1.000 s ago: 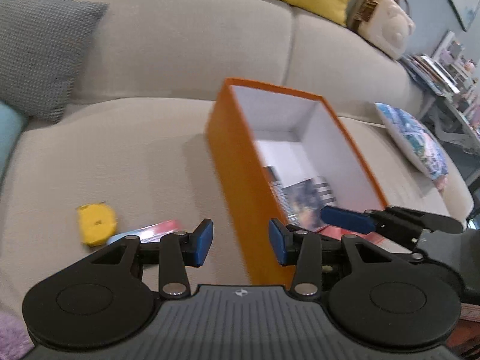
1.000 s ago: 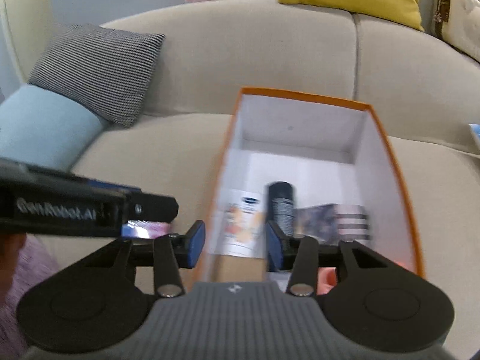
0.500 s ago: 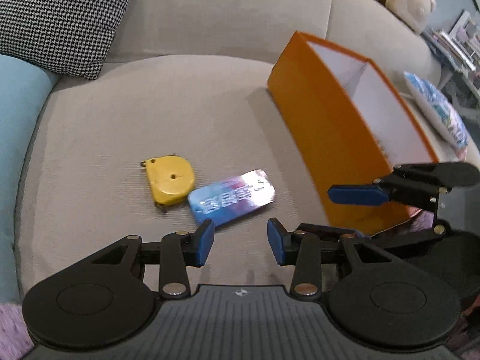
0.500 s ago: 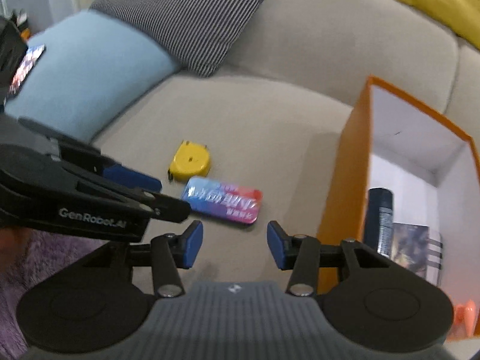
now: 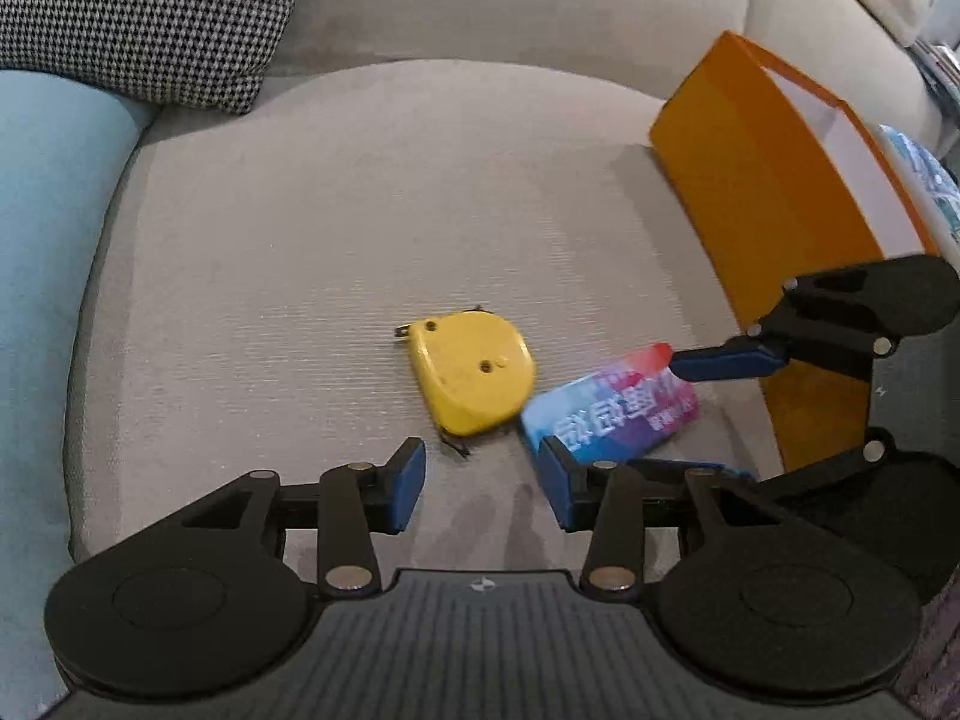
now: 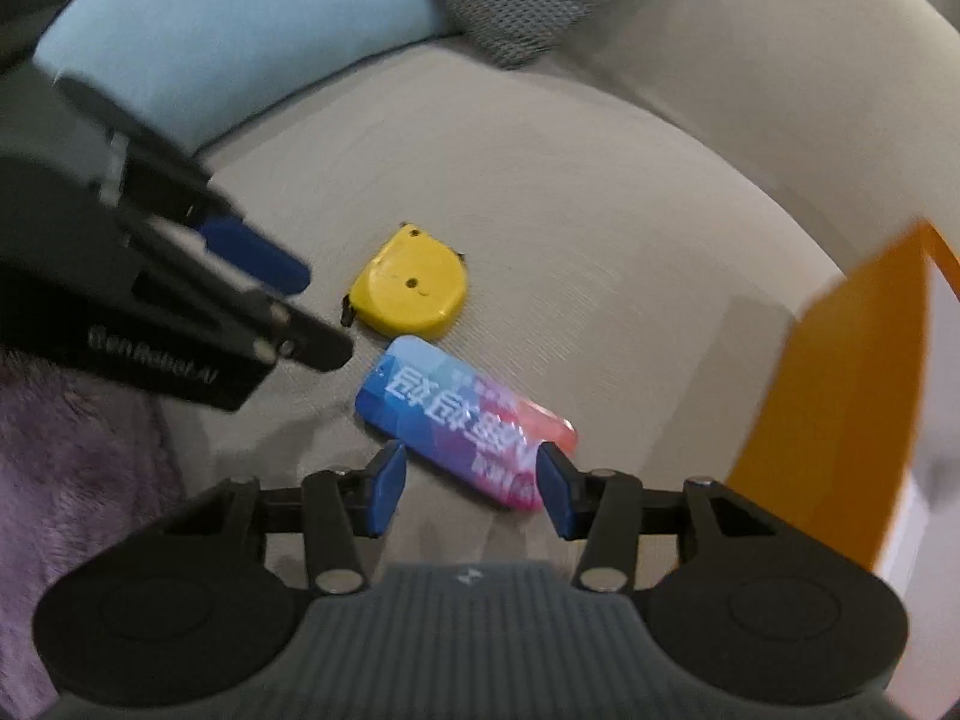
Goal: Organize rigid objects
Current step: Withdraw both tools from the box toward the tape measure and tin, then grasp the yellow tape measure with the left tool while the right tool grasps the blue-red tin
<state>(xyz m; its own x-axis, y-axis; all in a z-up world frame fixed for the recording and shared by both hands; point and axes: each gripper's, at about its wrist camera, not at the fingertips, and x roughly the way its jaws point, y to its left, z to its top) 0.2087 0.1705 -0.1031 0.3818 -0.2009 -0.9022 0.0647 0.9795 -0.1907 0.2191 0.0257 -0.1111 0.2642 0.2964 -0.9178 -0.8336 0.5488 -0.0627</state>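
I have both of the 2 black grippers with blue pads pitched steeply down. My left gripper (image 5: 480, 489) has its jaws opening, nothing between them. My right gripper (image 6: 468, 489) is opening too, pads pressing nothing.

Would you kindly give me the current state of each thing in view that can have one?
Tape measure: flat on the sofa seat, tape retracted.
Tin: closed, flat on the seat beside the tape measure.
Orange box: open, upright on the seat.
Left gripper: empty, jaws opening.
Right gripper: jaws opening, straddling the tin's near end, not gripping.
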